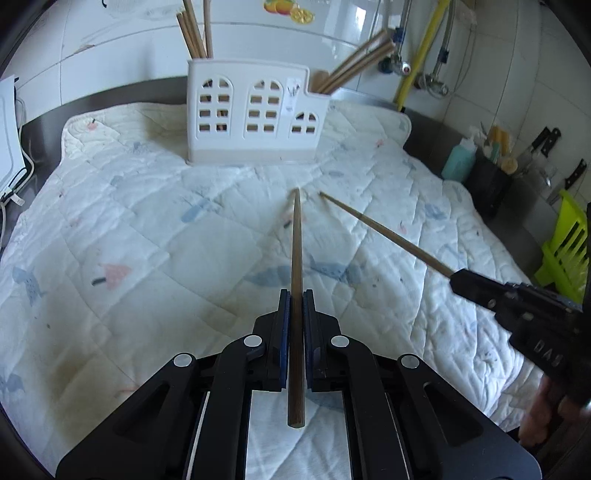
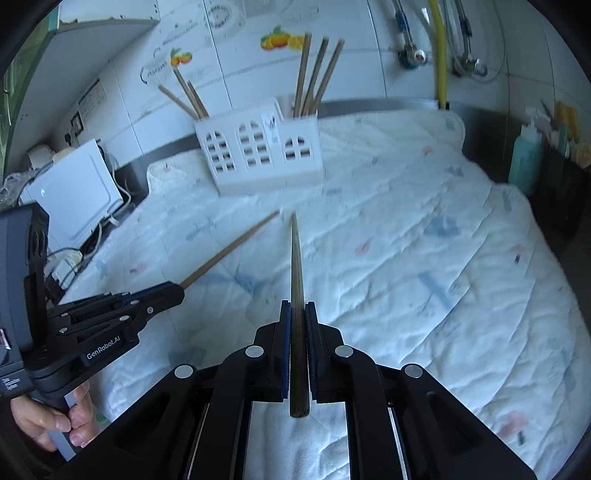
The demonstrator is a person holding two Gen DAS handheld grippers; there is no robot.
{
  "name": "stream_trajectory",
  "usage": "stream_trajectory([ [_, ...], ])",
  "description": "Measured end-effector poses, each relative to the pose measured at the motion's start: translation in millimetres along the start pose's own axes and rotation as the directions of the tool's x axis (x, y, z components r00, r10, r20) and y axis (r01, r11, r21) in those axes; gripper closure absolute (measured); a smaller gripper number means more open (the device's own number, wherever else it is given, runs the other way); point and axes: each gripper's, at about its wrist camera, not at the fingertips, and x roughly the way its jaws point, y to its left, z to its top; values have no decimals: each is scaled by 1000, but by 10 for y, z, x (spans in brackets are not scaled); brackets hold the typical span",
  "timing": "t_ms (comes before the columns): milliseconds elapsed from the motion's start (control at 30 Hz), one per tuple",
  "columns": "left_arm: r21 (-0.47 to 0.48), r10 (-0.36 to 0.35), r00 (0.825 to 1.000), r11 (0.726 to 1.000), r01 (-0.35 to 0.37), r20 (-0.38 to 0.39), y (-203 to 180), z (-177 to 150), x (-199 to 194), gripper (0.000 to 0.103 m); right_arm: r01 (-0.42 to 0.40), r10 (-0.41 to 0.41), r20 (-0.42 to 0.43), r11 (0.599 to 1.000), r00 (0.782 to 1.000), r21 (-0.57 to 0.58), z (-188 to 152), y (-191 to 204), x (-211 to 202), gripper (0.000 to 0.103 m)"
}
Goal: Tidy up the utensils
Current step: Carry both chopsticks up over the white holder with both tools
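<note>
My left gripper [image 1: 295, 295] is shut on a brown chopstick [image 1: 296, 240] that points forward over the quilt. My right gripper [image 2: 297, 306] is shut on another brown chopstick [image 2: 295, 254]; it also shows in the left wrist view [image 1: 384, 238], held by the right gripper [image 1: 456, 280]. The left gripper shows in the right wrist view [image 2: 177, 291] with its chopstick [image 2: 232, 251]. A white utensil holder [image 1: 255, 114] with arched windows stands ahead, also in the right wrist view [image 2: 258, 151]. Several chopsticks stand in its left [image 1: 194, 33] and right [image 1: 358, 61] compartments.
A white quilted cloth [image 1: 147, 229] covers the counter. At the right stand a teal bottle [image 1: 460, 158], a black knife block [image 1: 491, 184] and a green rack [image 1: 569, 251]. A white appliance [image 2: 74, 192] with cables sits at the left. Tiled wall and pipes behind.
</note>
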Motion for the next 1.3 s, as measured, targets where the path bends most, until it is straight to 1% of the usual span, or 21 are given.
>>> stream_trajectory([
  [133, -8, -18, 998, 1000, 18, 67, 88, 122, -141, 98, 1, 0, 85, 1000, 996, -22, 256, 26, -233, 96],
  [233, -9, -28, 994, 1000, 29, 103, 141, 219, -198, 98, -12, 16, 129, 999, 991, -37, 466, 43, -340, 96],
  [267, -13, -42, 993, 999, 43, 112, 162, 256, -213, 98, -19, 24, 140, 999, 990, -41, 534, 56, -363, 96],
  [367, 2, -43, 989, 999, 44, 138, 190, 373, -242, 98, -31, 42, 158, 997, 987, -69, 753, 113, -400, 96],
  [533, 18, -59, 987, 998, 57, 148, 261, 573, -274, 98, -40, 61, 178, 992, 982, -118, 1203, 169, -424, 96],
  [700, 22, -78, 984, 997, 75, 163, 363, 767, -331, 98, -39, 74, 210, 985, 975, -167, 1836, 221, -535, 96],
  [800, 35, -83, 982, 996, 78, 168, 405, 849, -358, 98, -22, 64, 213, 981, 975, -193, 2187, 251, -555, 96],
  [900, 40, -89, 981, 996, 83, 173, 433, 912, -380, 98, -9, 50, 199, 980, 979, -199, 2476, 257, -482, 96],
  [1033, 55, -98, 977, 995, 89, 191, 430, 1015, -422, 98, -11, 35, 123, 981, 992, -192, 2724, 251, -174, 96],
  [1167, 72, -110, 970, 993, 96, 215, 409, 1161, -478, 98, 0, 9, 45, 981, 999, -194, 2776, 246, 194, 96],
  [1300, 85, -121, 962, 991, 103, 245, 391, 1339, -557, 98, 1, 4, 23, 983, 1000, -182, 2745, 210, 469, 95],
])
